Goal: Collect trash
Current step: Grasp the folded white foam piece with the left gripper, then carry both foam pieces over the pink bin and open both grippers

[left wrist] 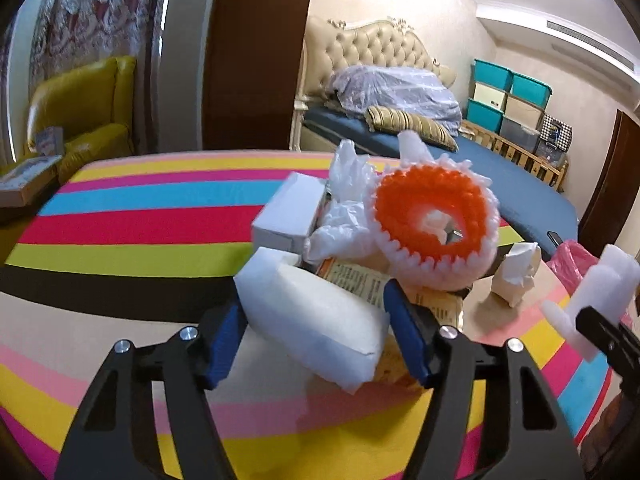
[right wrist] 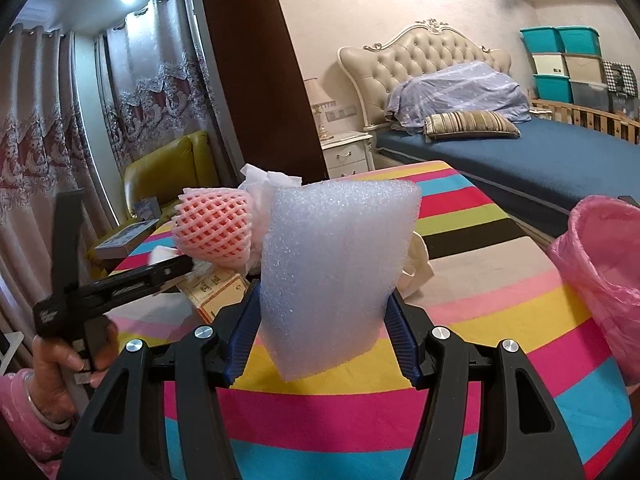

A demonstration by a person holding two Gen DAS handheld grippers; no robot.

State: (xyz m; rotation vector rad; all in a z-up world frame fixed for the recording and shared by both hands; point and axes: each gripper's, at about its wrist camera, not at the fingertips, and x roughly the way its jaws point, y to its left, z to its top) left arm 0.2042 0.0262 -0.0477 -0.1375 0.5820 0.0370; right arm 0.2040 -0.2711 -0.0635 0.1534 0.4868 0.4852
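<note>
Where the striped tabletop (left wrist: 132, 216) curves away to the left it lies bare, with free room all the way to its rounded far edge; the clutter sits bunched toward the right half. There a white foam pad (left wrist: 320, 320) lies tilted against a pile — a white box (left wrist: 288, 212), crumpled white plastic (left wrist: 344, 200), a printed yellow carton (left wrist: 360, 280) and an orange-and-white foam fruit net (left wrist: 436, 220) on top. The left gripper (left wrist: 316, 344) has its blue fingers (left wrist: 408, 328) on either side of that foam pad, both pads pressing on its edges, grasping it. A crumpled tissue (left wrist: 516, 272) rests apart on the right, on open cloth.

The right gripper (right wrist: 320, 332) is clenched on a second piece of white foam sheet (right wrist: 332, 264), held upright above the tabletop's near stripes. Beside it to the right, at the tabletop's edge, stands a bin lined with a pink bag (right wrist: 604, 264); its mouth opens toward the camera, but what lies inside cannot be told. Between the foam sheet and the bin the cloth is clear. A person's hand (right wrist: 68, 364) in a pink sleeve grips the left tool's handle.
</note>
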